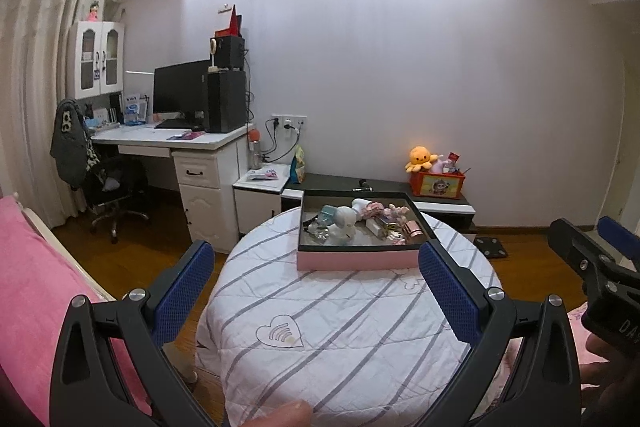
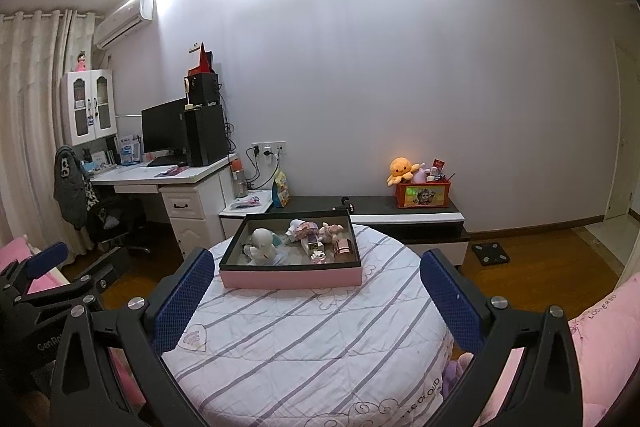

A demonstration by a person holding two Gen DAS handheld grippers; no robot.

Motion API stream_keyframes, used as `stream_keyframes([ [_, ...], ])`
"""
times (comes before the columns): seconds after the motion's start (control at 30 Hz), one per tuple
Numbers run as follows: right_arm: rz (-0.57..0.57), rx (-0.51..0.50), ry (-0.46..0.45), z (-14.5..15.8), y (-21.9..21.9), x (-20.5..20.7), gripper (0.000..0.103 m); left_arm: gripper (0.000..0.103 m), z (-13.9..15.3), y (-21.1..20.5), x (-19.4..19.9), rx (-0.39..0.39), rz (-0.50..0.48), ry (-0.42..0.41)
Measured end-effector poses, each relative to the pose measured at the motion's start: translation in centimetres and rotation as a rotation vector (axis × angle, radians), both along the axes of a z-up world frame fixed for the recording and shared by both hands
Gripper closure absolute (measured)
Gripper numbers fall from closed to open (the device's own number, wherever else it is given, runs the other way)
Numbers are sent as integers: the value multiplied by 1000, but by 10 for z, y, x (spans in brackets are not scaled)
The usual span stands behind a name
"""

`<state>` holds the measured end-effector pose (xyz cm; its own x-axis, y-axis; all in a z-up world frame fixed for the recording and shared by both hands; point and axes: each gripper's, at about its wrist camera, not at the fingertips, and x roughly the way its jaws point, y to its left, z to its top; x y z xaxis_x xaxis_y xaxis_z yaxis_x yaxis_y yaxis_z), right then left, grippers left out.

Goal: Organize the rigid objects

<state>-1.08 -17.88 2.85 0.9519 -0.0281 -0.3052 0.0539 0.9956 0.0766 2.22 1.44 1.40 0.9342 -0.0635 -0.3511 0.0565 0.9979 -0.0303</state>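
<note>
Right up close, the left gripper (image 1: 316,283) sits at the bottom of its own view with jaws spread wide and nothing between them, just striped quilt showing through the gap. Same deal with the right gripper (image 2: 316,291), jaws wide apart and empty. A fingertip (image 1: 292,411) pokes in at the bottom edge of the left view, and the right gripper also shows at the right edge there.

Under both is a round table (image 1: 340,339) covered with a white quilt with grey stripes and a little heart patch (image 1: 280,335). Pink bedding (image 2: 600,339) sits at the lower right of the right view.

Past the jaws, toward the middle of each frame, a pink box (image 2: 291,277) with a dark rim sits on the far part of the table. Inside it is a jumble: a white figurine (image 2: 263,245) on the left, a rose-gold container (image 2: 345,247) on the right, and some small pinkish bits in between that are too small to make out.

Further back, a low dark cabinet (image 2: 384,205) along the wall holds an orange bin (image 2: 422,195) with an orange plush octopus (image 2: 401,169). In the left of frame there's a white desk (image 2: 160,177) with a monitor (image 2: 164,127).
</note>
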Motion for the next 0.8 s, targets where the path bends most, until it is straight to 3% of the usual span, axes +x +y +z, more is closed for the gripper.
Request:
stream_keyframes([
  [0.27,-6,-3,5,-1,1,1,0,0,0,-4,-3,29,0,-20],
  [0.8,-10,-5,15,-3,-1,4,0,0,1,-3,-4,12,-15,-22],
])
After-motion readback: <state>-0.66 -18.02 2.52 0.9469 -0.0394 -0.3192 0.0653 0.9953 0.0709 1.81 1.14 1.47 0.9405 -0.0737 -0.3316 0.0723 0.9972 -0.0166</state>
